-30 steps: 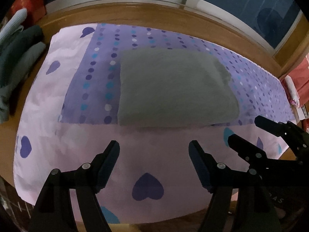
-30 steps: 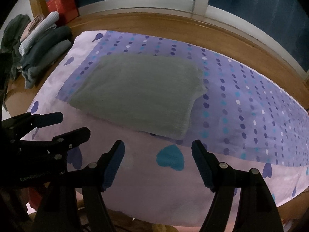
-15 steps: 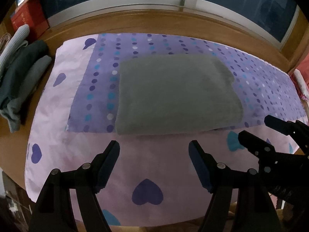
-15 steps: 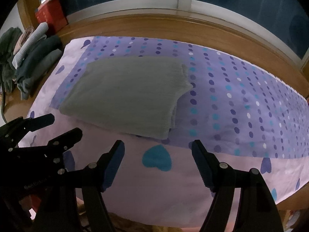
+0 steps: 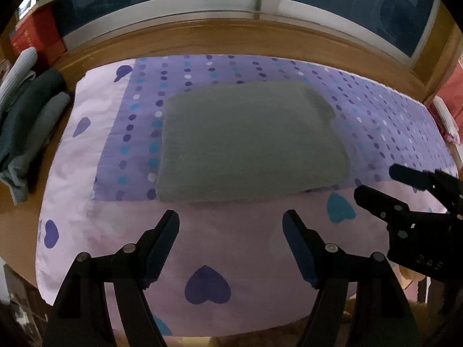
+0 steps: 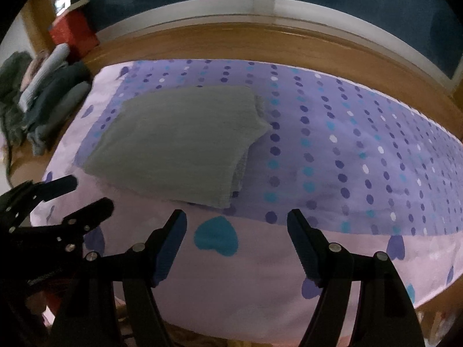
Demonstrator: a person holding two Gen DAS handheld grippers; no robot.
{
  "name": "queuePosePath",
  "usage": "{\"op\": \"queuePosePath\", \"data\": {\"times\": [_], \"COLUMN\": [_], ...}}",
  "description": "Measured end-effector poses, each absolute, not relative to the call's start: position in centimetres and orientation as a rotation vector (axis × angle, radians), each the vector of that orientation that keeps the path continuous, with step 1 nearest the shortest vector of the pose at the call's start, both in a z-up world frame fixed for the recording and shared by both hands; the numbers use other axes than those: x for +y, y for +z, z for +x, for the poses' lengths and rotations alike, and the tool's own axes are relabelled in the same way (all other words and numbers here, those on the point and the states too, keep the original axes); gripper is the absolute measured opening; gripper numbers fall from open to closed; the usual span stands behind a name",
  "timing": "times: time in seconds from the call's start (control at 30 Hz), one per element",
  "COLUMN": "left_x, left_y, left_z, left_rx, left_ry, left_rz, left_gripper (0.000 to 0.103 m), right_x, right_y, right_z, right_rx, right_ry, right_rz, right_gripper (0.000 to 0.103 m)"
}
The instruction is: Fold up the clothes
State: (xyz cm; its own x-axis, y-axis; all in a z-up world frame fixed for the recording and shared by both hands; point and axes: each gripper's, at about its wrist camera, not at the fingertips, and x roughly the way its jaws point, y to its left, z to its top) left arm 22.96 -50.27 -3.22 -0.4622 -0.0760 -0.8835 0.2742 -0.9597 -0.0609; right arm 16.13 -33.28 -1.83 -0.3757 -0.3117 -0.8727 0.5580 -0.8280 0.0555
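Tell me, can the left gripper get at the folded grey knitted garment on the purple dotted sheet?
Probably yes: the left gripper hangs open just short of the garment's near edge, nothing between.

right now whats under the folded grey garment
The folded grey garment lies on the dotted purple band of the patterned sheet, near the pink heart-printed part. Whatever the sheet shows directly beneath it is covered.

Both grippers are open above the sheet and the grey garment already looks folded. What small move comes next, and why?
Probably bring the left gripper forward to the folded grey garment's near edge to lift it toward the clothes pile at the left. The garment lies compact, and the fingers are empty and just short of it.
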Motion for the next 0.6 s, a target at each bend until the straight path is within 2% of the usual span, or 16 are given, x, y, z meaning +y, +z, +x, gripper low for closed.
{"op": "queuePosePath", "data": {"times": [0.6], "left_x": [-49.69], "left_y": [-2.92], "left_z": [23.46], "left_rx": [0.309], "left_ry": [-2.548], "left_rz": [1.48], "left_gripper": [0.075], "right_x": [-32.83], "right_y": [-2.21], "right_z": [16.75], "right_rx": [0.324], "right_ry": [-2.181], "right_rz": [1.338], "right_gripper": [0.073]}}
